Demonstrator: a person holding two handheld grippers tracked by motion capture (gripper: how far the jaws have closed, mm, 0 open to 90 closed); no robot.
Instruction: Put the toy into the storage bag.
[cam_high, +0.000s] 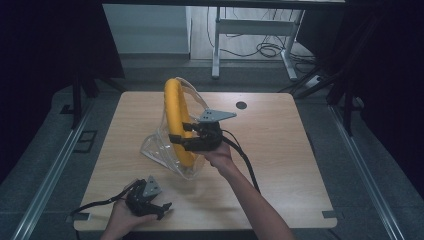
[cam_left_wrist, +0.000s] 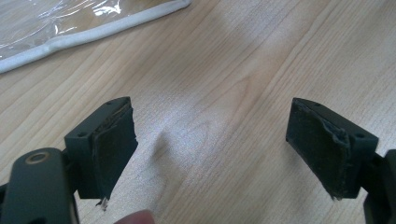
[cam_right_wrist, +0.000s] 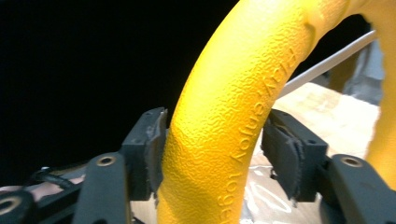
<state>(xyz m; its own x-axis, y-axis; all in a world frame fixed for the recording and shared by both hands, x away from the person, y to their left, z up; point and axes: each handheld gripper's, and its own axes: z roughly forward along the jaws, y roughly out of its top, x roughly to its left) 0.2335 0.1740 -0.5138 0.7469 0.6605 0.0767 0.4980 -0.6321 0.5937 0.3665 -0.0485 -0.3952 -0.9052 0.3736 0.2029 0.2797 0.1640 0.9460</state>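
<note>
Ring (cam_high: 176, 112): yellow textured hoop standing on edge in a clear plastic bag (cam_high: 161, 150), mid-counter (cam_high: 280, 165), high view.
Right tongs (cam_high: 176, 138): at the hoop's 5 o'clock arc, jaws either side of the tube.
Left tongs (cam_high: 162, 207): at 7 o'clock on the counter, resting in the hand, well apart from the bag.
Left gripper view: left tongs (cam_left_wrist: 210, 144) wide open, nothing between them; white bag seam (cam_left_wrist: 93, 30) at 11 o'clock.
Right gripper view: right tongs (cam_right_wrist: 212, 156) half open around the ring (cam_right_wrist: 224, 130); left pad looks to touch, right pad shows a gap, so no clamp.
Risk: unclamped, the upright hoop may tip or roll, dragging the slippery bag.
Hard to tell: the hoop's foot blurs behind glare; embossed lettering only partly legible; whether the bag mouth faces up.
</note>
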